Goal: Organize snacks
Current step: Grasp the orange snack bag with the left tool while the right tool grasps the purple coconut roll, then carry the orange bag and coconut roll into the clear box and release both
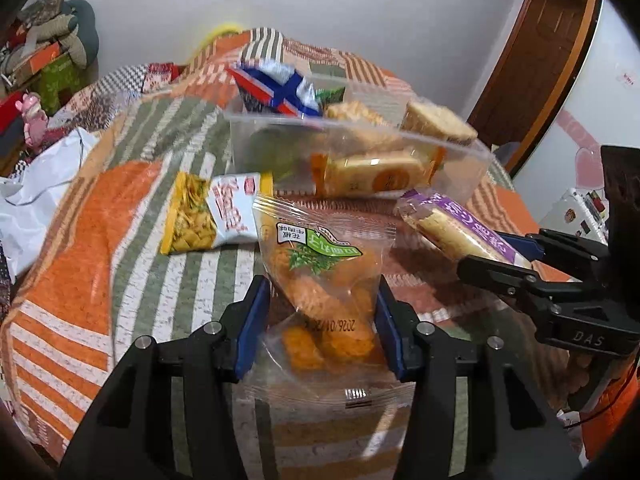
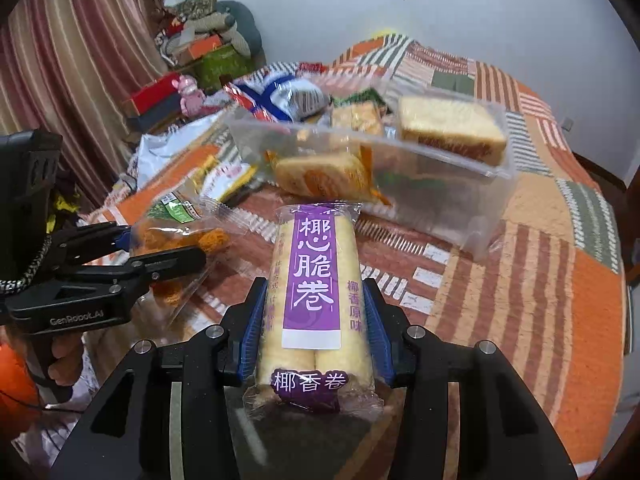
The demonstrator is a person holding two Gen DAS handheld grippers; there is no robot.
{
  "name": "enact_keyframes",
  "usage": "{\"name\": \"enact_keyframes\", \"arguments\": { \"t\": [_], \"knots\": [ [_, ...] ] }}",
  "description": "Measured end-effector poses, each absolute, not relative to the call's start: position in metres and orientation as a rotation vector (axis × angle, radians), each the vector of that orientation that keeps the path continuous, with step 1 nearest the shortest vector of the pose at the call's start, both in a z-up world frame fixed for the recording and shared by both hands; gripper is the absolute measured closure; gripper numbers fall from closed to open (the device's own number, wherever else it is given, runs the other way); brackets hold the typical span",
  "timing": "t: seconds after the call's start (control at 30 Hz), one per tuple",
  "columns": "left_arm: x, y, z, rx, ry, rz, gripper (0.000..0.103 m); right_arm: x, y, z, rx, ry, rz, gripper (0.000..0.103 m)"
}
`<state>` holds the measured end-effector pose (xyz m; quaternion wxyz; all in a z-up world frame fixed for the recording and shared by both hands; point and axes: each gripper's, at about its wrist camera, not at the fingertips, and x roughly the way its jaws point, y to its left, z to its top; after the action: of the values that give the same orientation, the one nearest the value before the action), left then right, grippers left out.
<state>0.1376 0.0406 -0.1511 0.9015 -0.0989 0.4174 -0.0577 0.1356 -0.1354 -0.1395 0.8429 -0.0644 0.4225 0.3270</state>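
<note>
Left tongs [image 1: 320, 312] grip orange snack bag [image 1: 324, 280] | right tongs [image 2: 316, 320] grip purple roll pack [image 2: 314, 280] | clear bin [image 1: 460, 172] ahead

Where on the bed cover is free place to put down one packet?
Bare quilt lies right of the clear box. Crowded: between box and left gripper, where the yellow-white packet, orange snack bag and purple roll packet gather.

White wall [image 2: 500, 4] behind. Striped red curtain [image 2: 80, 40] on one side, brown wooden door [image 1: 532, 60] on the other. Patchwork orange, green and white cloth [image 2: 560, 220] over the table.
</note>
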Motion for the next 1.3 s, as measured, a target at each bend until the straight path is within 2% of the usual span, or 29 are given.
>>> {"name": "enact_keyframes", "arguments": {
  "t": [0.57,1.3],
  "knots": [
    [0.153,0.029,-0.079,-0.181,0.692,-0.129,0.052,0.143,-0.159,-0.08,-0.072,0.696,0.597,0.06],
    [0.253,0.019,-0.073,-0.166,0.705,-0.101,0.052,0.193,-0.156,-0.061,-0.027,0.635,0.544,0.06]
  ]
}}
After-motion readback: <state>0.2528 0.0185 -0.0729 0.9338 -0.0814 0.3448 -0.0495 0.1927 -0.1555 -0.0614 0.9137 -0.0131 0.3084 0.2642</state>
